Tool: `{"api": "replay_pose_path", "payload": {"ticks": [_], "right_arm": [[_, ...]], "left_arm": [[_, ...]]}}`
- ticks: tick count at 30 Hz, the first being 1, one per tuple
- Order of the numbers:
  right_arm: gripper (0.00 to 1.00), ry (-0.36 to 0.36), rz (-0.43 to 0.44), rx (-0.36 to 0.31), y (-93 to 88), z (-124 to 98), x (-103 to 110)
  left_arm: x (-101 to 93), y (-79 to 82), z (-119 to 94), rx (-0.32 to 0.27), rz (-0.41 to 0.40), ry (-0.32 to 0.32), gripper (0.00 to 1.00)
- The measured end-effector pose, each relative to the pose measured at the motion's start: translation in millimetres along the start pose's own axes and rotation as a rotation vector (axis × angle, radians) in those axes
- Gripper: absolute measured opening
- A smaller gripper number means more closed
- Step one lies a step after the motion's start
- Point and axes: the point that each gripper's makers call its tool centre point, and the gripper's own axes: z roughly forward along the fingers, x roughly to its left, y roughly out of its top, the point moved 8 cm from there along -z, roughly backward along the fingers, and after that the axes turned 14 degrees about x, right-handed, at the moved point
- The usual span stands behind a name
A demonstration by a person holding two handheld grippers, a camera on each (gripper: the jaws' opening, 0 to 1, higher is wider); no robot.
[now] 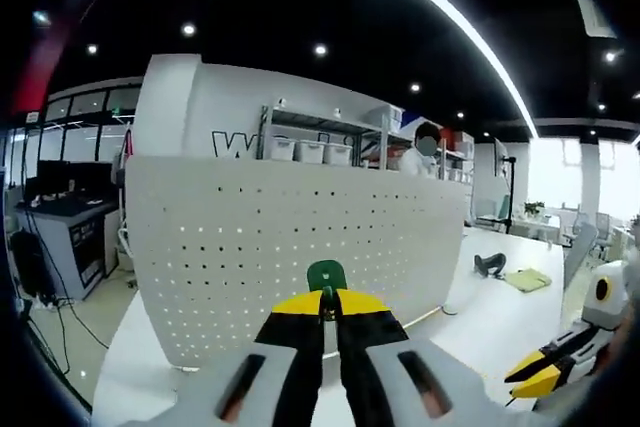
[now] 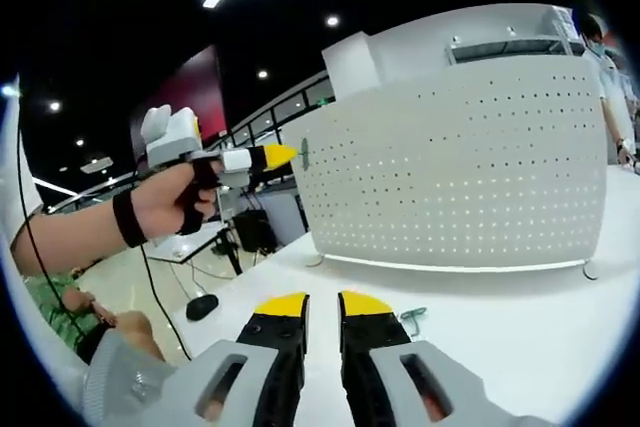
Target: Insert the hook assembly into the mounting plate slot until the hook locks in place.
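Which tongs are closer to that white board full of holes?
Left. The left tongs, gripping a green hook, are right at the pegboard; the right tongs hang back over the table.

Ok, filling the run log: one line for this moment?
left tongs: shut on green hook, at pegboard | right tongs: empty, over table | hook: not inserted

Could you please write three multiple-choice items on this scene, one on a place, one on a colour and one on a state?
1. Where does the white pegboard panel stand?
A. upright on the white table
B. flat on the floor
C. hung from the ceiling

2. What colour is the hook piece at the left gripper tips?
A. red
B. green
C. blue

3. How is the right gripper?
A. shut on a cable
B. open, holding nothing
C. shut on the panel

Answers:
1 A, its lower edge meets the tabletop.
2 B, green shows above the yellow tips.
3 B, a gap shows between its tips.
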Motion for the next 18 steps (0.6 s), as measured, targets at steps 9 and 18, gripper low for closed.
{"api": "replay_pose_path", "payload": {"ticks": [9, 18], "right_arm": [[0.2, -0.011, -0.022, -0.008, 0.9, 0, -1], [0.19, 0.008, -0.01, -0.008, -3.5, -2, -1]], "left_arm": [[9.1, 8.7, 11, -0.01, 0.008, 0.054, 0.03], [12.9, 23.2, 25, -0.033, 0.02, 0.081, 0.03]]}}
